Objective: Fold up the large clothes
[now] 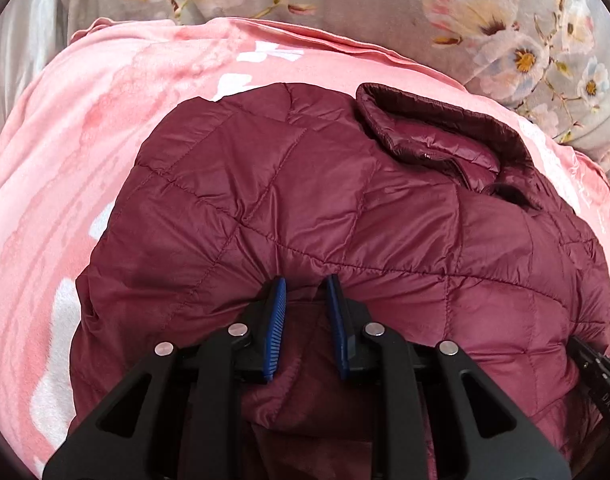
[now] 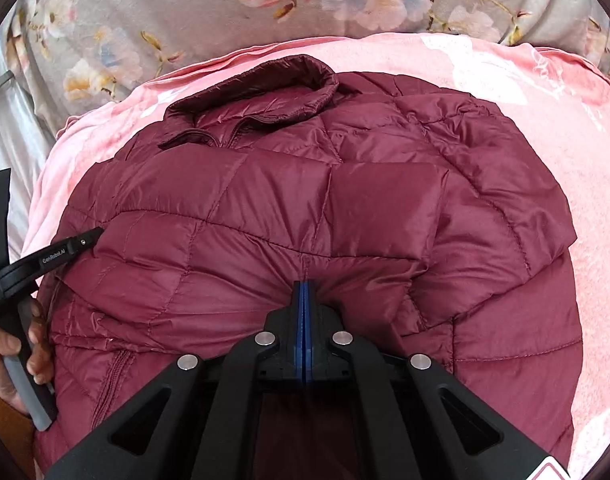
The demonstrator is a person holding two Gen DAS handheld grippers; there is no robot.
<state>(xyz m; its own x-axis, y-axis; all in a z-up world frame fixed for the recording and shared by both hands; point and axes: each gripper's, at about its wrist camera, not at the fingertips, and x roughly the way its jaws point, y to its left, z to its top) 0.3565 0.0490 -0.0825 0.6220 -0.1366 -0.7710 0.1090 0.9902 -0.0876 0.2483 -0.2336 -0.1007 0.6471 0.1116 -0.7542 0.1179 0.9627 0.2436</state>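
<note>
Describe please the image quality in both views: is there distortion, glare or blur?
Left wrist view: strong fisheye bending with dark corners, soft sheen on the maroon jacket, sharp focus, pink blanket bright. Right wrist view: same curved edges, glossy highlights on the jacket, the right tool crisp, no motion blur.

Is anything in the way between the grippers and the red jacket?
No, nothing visible. The right gripper is shut, pinching the jacket. The left gripper has a fold of jacket between its fingers.

Both wrist views overlook the jacket [image 1: 305,200] closely.
</note>
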